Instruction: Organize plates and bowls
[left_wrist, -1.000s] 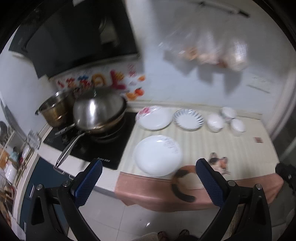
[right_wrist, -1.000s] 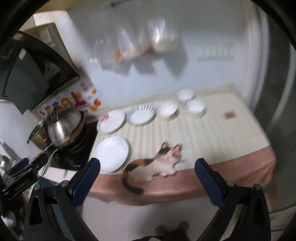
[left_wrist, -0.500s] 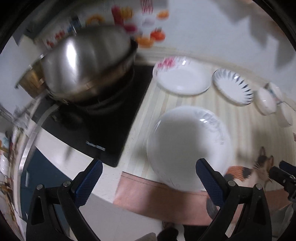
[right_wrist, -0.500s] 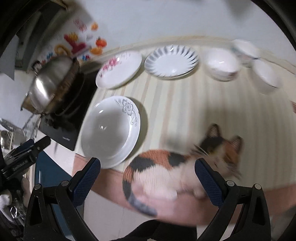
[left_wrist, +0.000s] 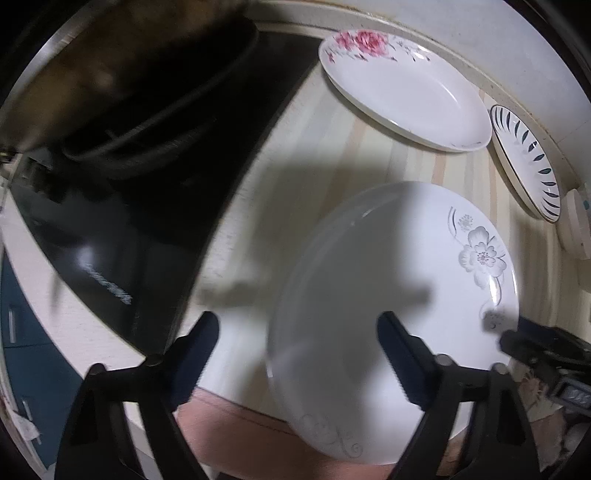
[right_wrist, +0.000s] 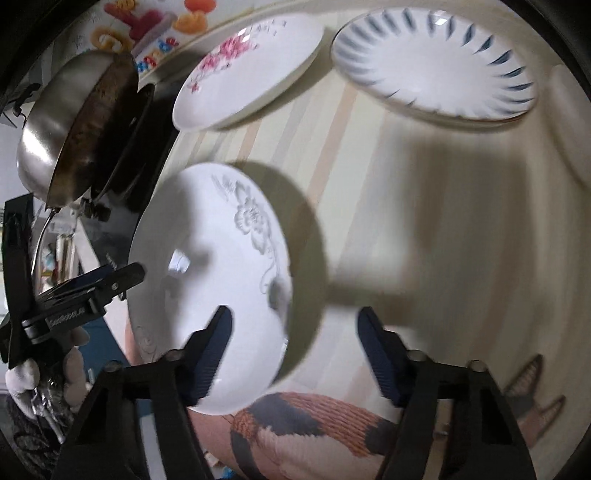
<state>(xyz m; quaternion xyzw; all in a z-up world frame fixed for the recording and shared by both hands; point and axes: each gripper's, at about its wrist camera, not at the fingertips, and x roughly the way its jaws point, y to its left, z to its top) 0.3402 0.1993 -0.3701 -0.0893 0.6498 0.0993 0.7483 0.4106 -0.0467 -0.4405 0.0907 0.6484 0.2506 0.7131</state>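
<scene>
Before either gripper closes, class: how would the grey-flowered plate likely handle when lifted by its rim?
The grey-flowered plate looks glazed and glossy, so probably slippery. It appears rigid and breakable. It overhangs the counter edge, so a push might tip it.

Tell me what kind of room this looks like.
Most likely a home kitchen counter: a black cooktop carries a steel pan, and beside it plates lie on a striped mat, with colourful stickers on the wall behind.
</scene>
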